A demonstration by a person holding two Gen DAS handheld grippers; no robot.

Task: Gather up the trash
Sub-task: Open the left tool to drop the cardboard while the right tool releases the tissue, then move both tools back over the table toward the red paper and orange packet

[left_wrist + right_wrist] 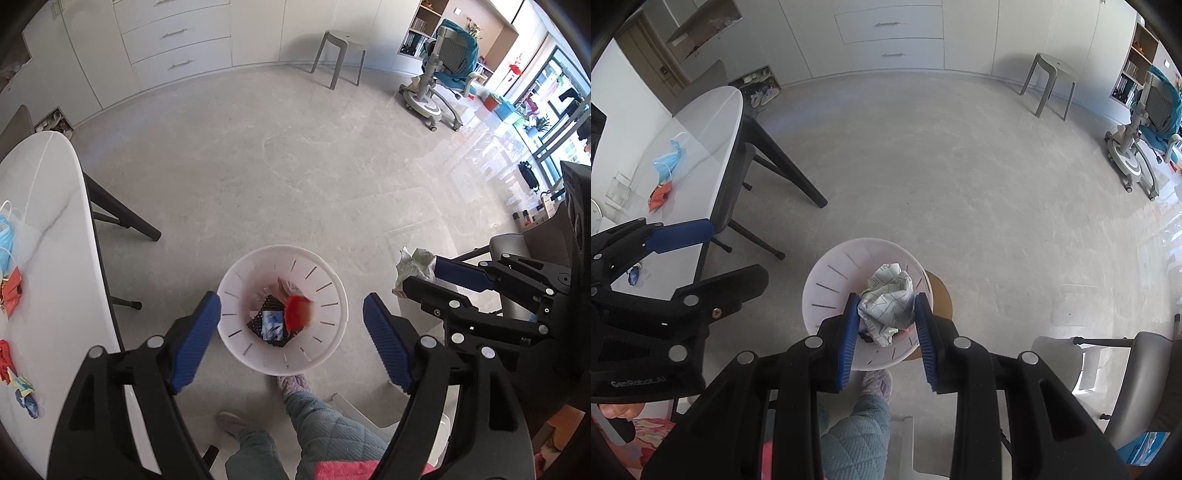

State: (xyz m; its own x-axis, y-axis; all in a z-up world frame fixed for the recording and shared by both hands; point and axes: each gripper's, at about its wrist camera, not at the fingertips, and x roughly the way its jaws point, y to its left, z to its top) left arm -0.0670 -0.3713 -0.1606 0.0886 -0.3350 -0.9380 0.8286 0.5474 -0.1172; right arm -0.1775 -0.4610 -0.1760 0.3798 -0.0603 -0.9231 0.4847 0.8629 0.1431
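A white slotted bin (240,266) stands on the floor with several wrappers in it. My left gripper (291,301) hangs open right above it, nothing between its blue pads; a blurred red wrapper (297,312) sits inside the bin below. My right gripper (886,299) is shut on a crumpled printed paper (882,295) over the same bin (827,266). In the left wrist view the right gripper (421,275) and its paper (413,264) are just right of the bin. On the white table (713,122) lie a blue mask (670,157) and an orange wrapper (659,194).
The person's quilted legs and a slipper (291,382) stand close behind the bin. The table's black legs (122,218) splay left of it. A grey stool (340,55) and a wheeled chair (443,74) stand far off; a grey chair (1137,376) is near right.
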